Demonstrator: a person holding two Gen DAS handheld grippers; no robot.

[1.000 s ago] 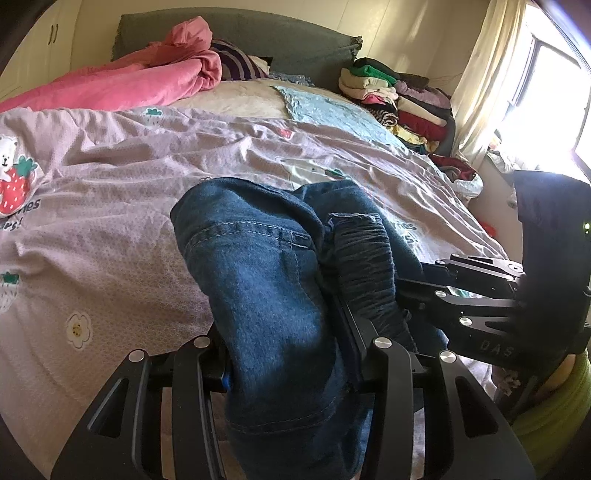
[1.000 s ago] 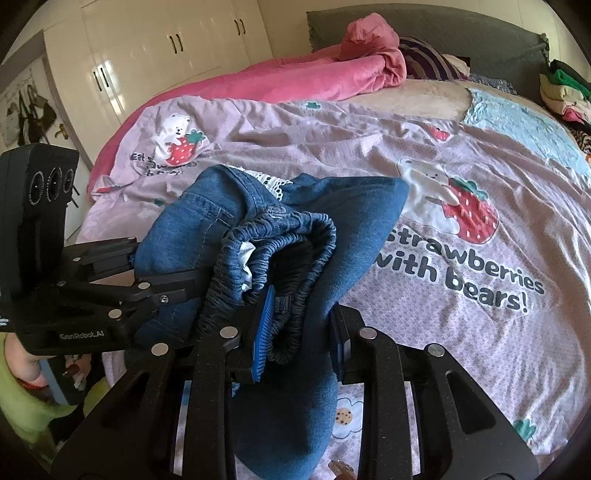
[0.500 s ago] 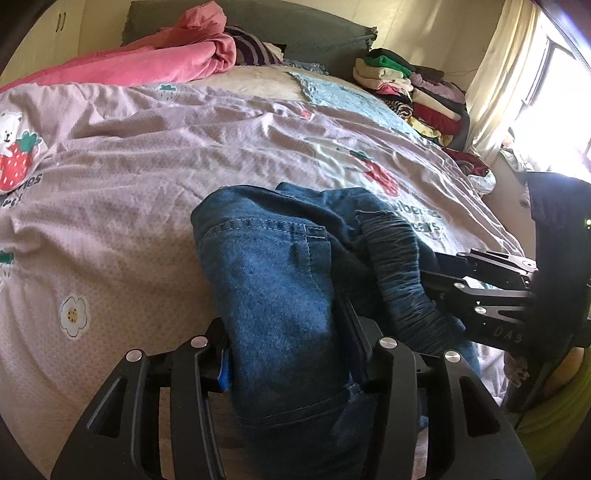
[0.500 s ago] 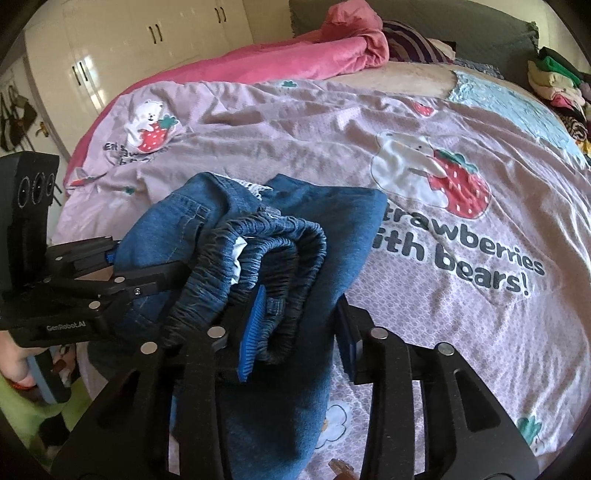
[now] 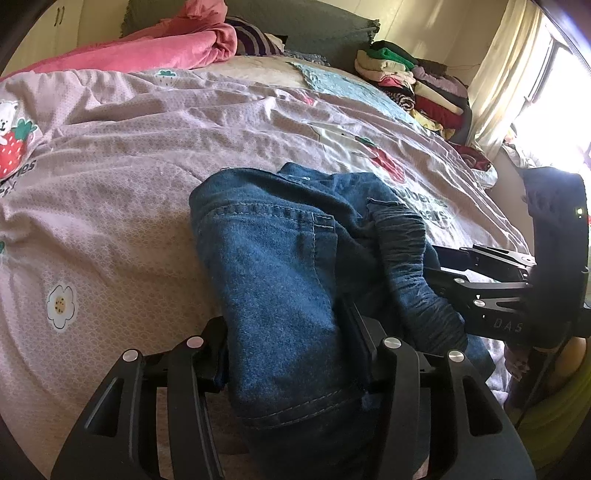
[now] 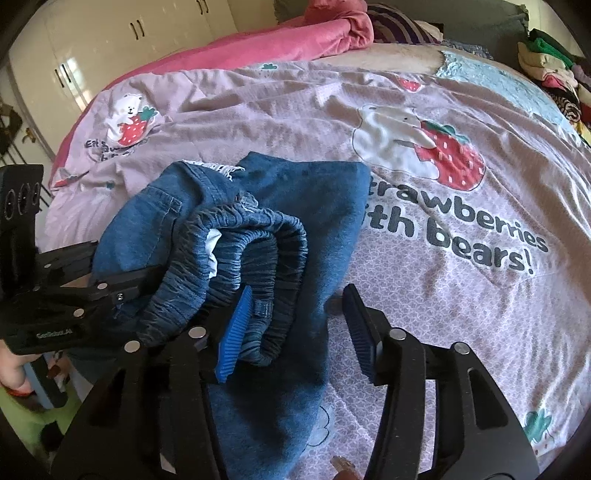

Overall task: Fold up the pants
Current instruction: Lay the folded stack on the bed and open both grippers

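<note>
Blue denim pants (image 5: 280, 273) with a gathered elastic waistband (image 6: 255, 243) lie bunched at the near edge of the bed. My left gripper (image 5: 288, 354) is shut on the pants, the denim filling the gap between its fingers. My right gripper (image 6: 295, 325) is open: its blue ribbed pads (image 6: 234, 332) stand apart, with the waistband and a fold of denim lying loose between them. Each gripper shows in the other's view, the right one at the right of the left wrist view (image 5: 491, 291), the left one at the left of the right wrist view (image 6: 66, 295).
The bed has a lilac duvet (image 6: 461, 206) printed with bears and strawberries. A pink blanket (image 5: 155, 48) and a grey headboard (image 5: 303, 26) are at the far end. A stack of folded clothes (image 5: 413, 81) sits at the far right by the curtain. White wardrobes (image 6: 110, 48) stand left.
Both grippers have lowered the pants toward the duvet. My right gripper's jaws have spread apart and let go of the waistband. My left gripper keeps its hold.
</note>
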